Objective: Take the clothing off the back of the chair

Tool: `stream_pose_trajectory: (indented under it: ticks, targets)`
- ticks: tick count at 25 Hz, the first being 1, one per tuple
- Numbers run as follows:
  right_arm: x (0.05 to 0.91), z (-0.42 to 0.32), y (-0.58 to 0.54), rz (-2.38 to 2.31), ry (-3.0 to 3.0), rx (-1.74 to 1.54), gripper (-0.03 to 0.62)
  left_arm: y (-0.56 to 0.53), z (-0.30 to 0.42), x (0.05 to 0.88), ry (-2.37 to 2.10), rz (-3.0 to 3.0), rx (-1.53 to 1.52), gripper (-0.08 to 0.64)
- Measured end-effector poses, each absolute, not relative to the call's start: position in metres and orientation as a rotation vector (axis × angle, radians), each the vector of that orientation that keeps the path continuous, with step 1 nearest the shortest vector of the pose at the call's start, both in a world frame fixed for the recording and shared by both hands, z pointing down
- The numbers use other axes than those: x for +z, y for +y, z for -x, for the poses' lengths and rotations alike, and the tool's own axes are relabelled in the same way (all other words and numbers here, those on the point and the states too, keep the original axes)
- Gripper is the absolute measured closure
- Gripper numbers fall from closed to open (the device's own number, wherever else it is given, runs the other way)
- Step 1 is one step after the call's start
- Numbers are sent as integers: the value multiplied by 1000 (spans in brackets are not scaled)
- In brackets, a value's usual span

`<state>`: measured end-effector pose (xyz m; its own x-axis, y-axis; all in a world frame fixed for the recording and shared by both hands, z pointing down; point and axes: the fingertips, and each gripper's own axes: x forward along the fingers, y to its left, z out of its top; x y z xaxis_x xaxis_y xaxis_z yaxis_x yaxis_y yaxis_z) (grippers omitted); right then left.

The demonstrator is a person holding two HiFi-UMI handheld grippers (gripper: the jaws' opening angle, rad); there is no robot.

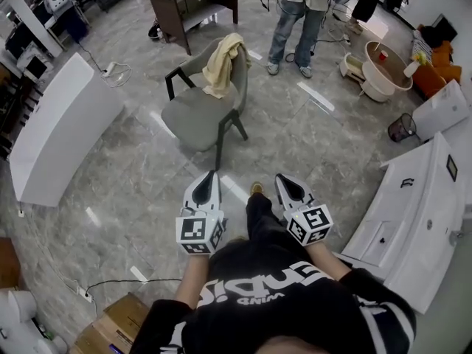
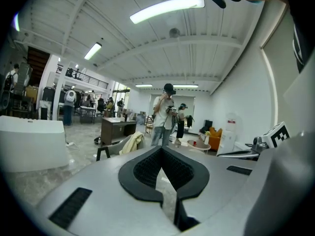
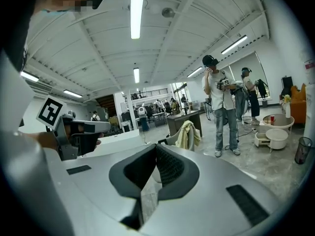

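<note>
A grey chair [image 1: 198, 113] with black legs stands on the marble floor some way ahead of me. A pale yellow garment [image 1: 223, 61] hangs over its backrest. The garment also shows small and far off in the left gripper view [image 2: 132, 142] and in the right gripper view [image 3: 189, 134]. My left gripper [image 1: 212, 175] and right gripper [image 1: 282, 178] are held side by side in front of my body. Both point toward the chair and stay well short of it. Each has its jaws shut with nothing between them [image 2: 161, 149] [image 3: 155, 145].
A person [image 1: 296, 17] stands beyond the chair, next to a dark desk [image 1: 193, 2]. A white panel [image 1: 59, 127] lies at the left and white cabinets [image 1: 413, 212] at the right. Beige tubs [image 1: 383, 68], a black bin [image 1: 402, 127] and a cardboard box [image 1: 110, 329] sit around the edges.
</note>
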<state>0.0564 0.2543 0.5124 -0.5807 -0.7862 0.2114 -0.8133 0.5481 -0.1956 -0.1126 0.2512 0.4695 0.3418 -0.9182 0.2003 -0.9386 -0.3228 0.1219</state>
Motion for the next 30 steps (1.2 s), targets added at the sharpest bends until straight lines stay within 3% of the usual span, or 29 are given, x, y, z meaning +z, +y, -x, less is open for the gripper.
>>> stream_pose_trajectory:
  ticks: [30]
  targets:
    - [484, -87, -21, -1310, -2749, 443, 578, -7, 88, 436, -1784, -2338, 171, 545]
